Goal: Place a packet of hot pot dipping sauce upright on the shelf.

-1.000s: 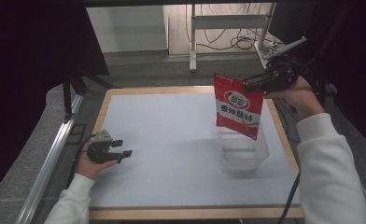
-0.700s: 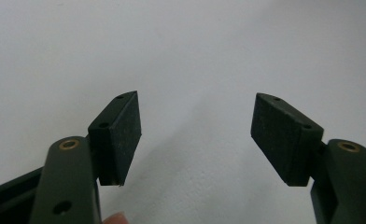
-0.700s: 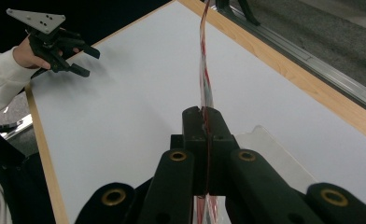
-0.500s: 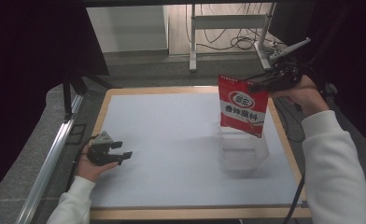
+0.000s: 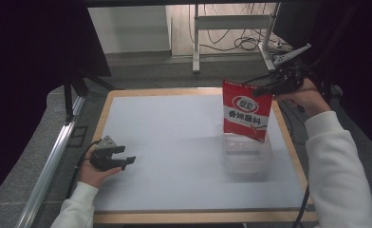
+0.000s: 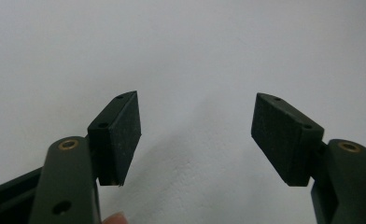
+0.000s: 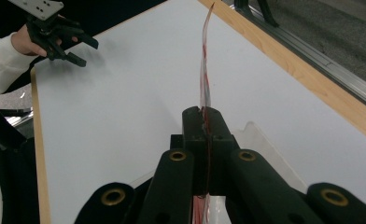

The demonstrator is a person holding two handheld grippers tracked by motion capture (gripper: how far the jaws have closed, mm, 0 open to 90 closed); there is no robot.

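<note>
The only print stands on the red pouch (image 5: pixel 246 110), seen in the high view. Near its top sits a white oval emblem ringed in red, with 2 characters inside that are too small to read. Below the emblem runs 1 line of 4 white Chinese characters on the red ground; they look like 香辣 followed by 2 more, but the picture is too coarse to be sure of any of them. Along the pouch's top edge and its lower part the finer print is a blur. In the right gripper view the pouch stands edge-on and its print cannot be read.
</note>
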